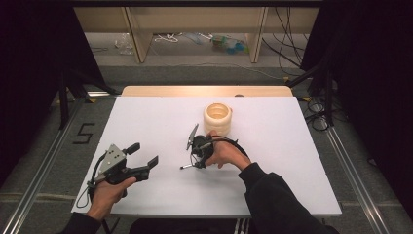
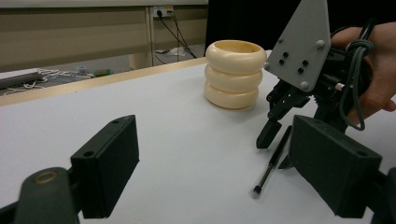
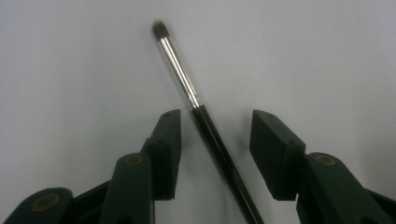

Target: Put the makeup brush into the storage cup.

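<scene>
Brush count is one: we see a single black-handled paintbrush (image 3: pixel 205 122) lying flat near the middle of the white table (image 1: pixel 292 161), between the spread jaws of the right gripper (image 3: pixel 215 151), which touch nothing. One cream stack of three rings (image 1: pixel 217 118) stands just beyond it toward the far edge. Our left gripper (image 1: pixel 144 155) hovers near the left edge, jaws wide apart and empty.

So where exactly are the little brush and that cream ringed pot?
brush (image 3: pixel 180 74): right gripper view, on its silver ferrule.
pot (image 2: pixel 232 77): left gripper view, on its middle ring.
right gripper (image 3: pixel 215 140): right gripper view, midway between its open jaws, either side of the brush.
</scene>
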Motion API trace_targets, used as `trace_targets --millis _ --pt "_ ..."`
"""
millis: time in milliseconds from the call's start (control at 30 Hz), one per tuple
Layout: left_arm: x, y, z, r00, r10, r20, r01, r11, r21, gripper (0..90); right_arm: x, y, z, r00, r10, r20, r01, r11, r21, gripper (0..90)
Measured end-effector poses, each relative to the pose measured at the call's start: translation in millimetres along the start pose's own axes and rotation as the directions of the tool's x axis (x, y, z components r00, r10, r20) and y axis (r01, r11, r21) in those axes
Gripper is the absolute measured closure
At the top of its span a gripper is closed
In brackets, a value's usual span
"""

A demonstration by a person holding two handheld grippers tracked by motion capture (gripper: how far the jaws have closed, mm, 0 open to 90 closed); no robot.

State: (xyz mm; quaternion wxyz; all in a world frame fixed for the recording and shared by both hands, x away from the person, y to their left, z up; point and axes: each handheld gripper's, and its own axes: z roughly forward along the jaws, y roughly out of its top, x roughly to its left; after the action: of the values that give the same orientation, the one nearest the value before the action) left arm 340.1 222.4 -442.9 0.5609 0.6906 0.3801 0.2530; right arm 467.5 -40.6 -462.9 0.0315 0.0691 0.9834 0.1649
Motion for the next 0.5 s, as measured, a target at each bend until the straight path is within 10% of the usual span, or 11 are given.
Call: trace_targets --millis 500 --pt "0.3 0.0 -0.2 1.0 0.003 -0.005 -0.003 1.0 0.003 16.4 0.7 3.0 -1.1 0.9994 0.02 -0.027 -0.019 0.999 0.042 66.4"
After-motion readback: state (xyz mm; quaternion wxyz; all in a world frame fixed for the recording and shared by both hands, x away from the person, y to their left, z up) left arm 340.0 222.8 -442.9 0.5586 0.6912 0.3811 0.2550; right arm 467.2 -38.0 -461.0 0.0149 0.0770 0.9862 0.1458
